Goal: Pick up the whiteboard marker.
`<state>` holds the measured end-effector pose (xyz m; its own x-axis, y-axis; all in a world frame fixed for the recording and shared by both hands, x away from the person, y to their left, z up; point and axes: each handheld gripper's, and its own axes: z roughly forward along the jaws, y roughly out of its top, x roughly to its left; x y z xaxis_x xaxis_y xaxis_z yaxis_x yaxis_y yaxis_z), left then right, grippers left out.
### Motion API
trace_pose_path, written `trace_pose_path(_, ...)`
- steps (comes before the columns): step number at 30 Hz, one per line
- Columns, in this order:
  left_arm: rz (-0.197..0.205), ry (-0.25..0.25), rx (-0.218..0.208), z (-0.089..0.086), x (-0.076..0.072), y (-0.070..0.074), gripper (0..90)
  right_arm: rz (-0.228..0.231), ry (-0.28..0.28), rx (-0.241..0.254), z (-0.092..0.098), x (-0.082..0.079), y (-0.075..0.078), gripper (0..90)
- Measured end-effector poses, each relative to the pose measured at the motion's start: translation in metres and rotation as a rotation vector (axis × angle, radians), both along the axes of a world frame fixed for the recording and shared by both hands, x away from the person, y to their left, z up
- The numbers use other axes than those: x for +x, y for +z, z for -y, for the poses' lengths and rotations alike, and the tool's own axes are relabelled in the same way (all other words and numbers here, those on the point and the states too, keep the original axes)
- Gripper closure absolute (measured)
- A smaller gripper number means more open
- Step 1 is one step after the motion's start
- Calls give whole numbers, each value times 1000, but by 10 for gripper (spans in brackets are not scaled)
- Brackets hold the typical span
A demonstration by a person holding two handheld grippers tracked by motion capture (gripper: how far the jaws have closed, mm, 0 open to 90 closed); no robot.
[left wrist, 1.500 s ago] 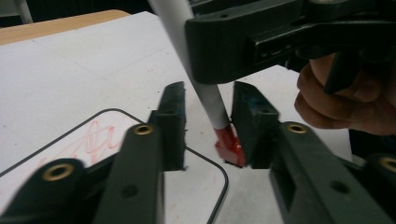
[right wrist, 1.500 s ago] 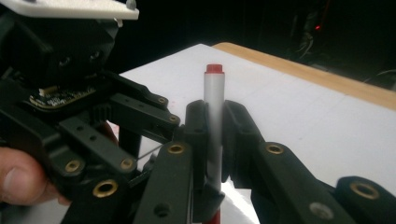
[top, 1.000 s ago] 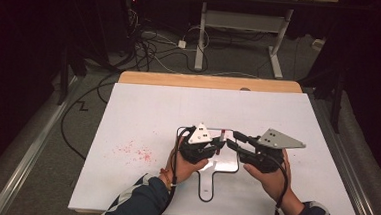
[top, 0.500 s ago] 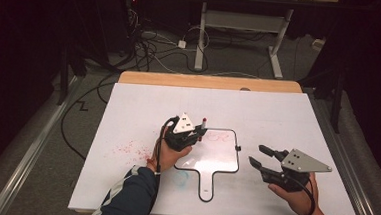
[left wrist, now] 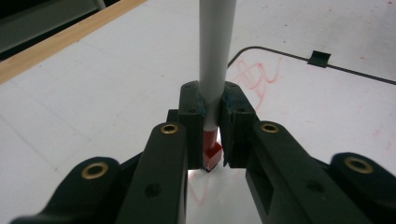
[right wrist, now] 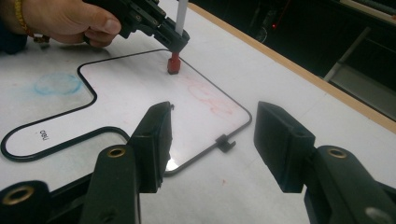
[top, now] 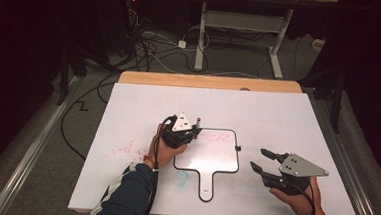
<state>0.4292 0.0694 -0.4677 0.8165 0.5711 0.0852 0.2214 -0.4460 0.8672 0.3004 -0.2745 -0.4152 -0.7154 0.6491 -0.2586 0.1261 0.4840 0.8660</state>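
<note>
A small hand-held whiteboard with a black rim and a handle lies on the white table. My left gripper is shut on a white marker, held upright, red end down at the board's far left corner. In the left gripper view the jaws pinch the marker just above its red end. Faint red scribbles mark the board. My right gripper hovers right of the board; its jaws have just been opening, with nothing between them. The right gripper view shows the left gripper and marker.
A blue smudge lies on the table beside the board's handle and red specks to the left. A small black clip sits on the board's right rim. A wooden strip runs along the table's far edge.
Both grippers were close together over the board. The right one has drawn away to the right and nearer the front edge, jaws wider. The left one has carried the marker to the board's far left corner.
</note>
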Motion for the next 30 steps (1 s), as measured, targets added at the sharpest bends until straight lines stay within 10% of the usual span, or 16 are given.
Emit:
trace_pose_path(10, -152, 77, -43, -17, 7, 4, 792, -6, -16, -15, 2, 2, 1, 442)
trace_pose_path(17, -207, 18, -22, -8, 5, 10, 791, -8, -16, -24, -1, 2, -1, 427)
trace_pose_path(24, -130, 56, 51, -5, 4, 11, 791, -12, -10, -26, -1, 4, -1, 416)
trace_pose_path(30, -139, 104, 66, -18, 9, 12, 791, -23, -22, -39, -1, 6, -3, 389)
